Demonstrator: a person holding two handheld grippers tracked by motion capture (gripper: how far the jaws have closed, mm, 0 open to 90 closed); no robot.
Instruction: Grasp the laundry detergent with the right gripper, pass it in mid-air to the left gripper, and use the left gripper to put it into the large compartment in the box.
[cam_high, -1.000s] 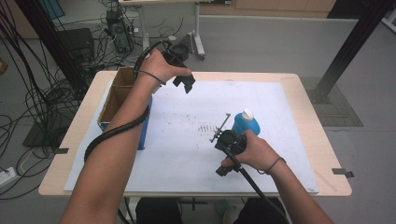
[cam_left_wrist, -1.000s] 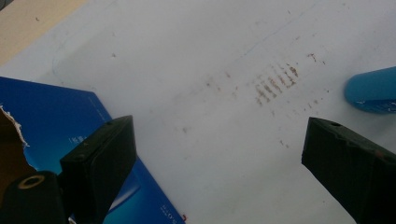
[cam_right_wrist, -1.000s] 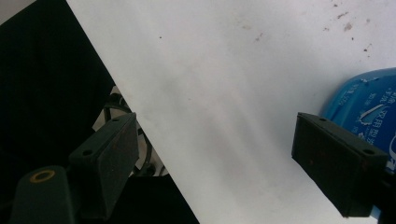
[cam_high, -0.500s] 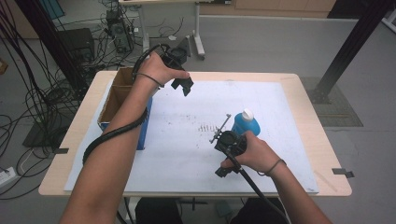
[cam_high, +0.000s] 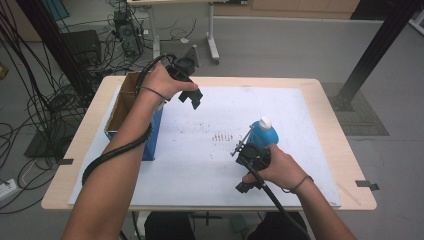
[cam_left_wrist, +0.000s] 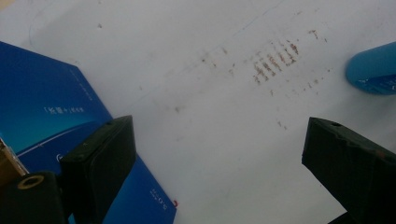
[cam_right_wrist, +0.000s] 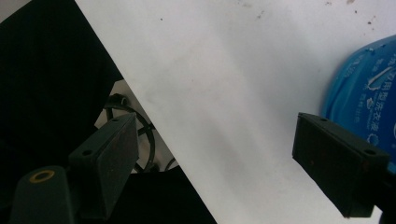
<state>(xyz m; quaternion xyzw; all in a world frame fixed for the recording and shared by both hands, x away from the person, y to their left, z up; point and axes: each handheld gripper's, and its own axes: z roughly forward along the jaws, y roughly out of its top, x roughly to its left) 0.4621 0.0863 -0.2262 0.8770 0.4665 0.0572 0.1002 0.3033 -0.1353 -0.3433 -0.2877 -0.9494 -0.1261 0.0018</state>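
A blue bottle (cam_high: 262, 134) with a white cap stands upright right of the table's middle. My right gripper (cam_high: 246, 169) hangs over the white sheet just in front of it, pointing down. Its jaws are open with nothing between them. In the right gripper view the bottle (cam_right_wrist: 364, 88) lies outside the right-hand jaw. My left gripper (cam_high: 192, 97) is held in the air at the back left, beside a box (cam_high: 150, 135), also open and empty. In the left gripper view the box's blue side (cam_left_wrist: 46, 107) is at left and the bottle (cam_left_wrist: 373, 70) at far right.
A white sheet (cam_high: 310, 150) covers most of the wooden table (cam_high: 345, 130), with small brown marks (cam_high: 222, 136) near its middle. The sheet's near edge (cam_right_wrist: 154, 116) runs close to the right gripper. Cables and equipment (cam_high: 125, 35) sit on the floor at the back left.
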